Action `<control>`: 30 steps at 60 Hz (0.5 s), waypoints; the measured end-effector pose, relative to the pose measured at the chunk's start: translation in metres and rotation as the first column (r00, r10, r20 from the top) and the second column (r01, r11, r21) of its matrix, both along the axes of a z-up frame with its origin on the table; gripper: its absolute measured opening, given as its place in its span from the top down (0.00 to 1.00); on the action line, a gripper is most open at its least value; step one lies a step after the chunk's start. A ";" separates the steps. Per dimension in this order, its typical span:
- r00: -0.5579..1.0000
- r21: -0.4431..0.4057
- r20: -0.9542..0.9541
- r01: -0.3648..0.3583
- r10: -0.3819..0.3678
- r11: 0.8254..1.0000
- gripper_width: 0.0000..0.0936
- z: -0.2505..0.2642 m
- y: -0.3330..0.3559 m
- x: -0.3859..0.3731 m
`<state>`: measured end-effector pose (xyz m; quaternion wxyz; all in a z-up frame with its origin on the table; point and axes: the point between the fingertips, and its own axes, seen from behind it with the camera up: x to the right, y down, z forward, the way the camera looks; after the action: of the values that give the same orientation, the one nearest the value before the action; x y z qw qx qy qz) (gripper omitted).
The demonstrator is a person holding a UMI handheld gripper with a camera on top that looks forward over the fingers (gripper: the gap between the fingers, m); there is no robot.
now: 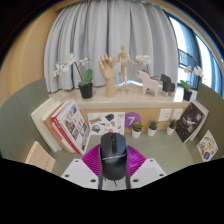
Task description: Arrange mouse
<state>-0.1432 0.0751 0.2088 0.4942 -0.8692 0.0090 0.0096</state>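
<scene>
A black computer mouse [113,156] sits between my gripper's [113,162] two fingers, its nose pointing away from me. The magenta pads [92,161] press on both of its sides, so the gripper is shut on the mouse. The mouse is held above a light desk surface [45,120]. The white finger bodies show below the pads.
Beyond the mouse, books and cards [70,125] lean at the left, a purple card [134,121] and small potted plants [153,127] stand ahead. A shelf carries a wooden hand [106,72], a wooden mannequin [124,66], a pink unicorn [147,80] and orchids [85,80]. Curtains hang behind.
</scene>
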 end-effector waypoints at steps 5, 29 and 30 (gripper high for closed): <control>1.000 -0.071 0.002 -0.016 0.017 0.997 0.67 -0.044 0.017 -0.013; 0.999 -0.372 -0.030 0.013 -0.026 0.928 0.64 -0.222 -0.006 -0.038; 0.999 -0.352 -0.025 0.017 -0.027 0.936 0.64 -0.221 -0.004 -0.038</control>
<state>-0.1810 0.0712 -0.0119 0.3307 -0.9432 0.0274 0.0150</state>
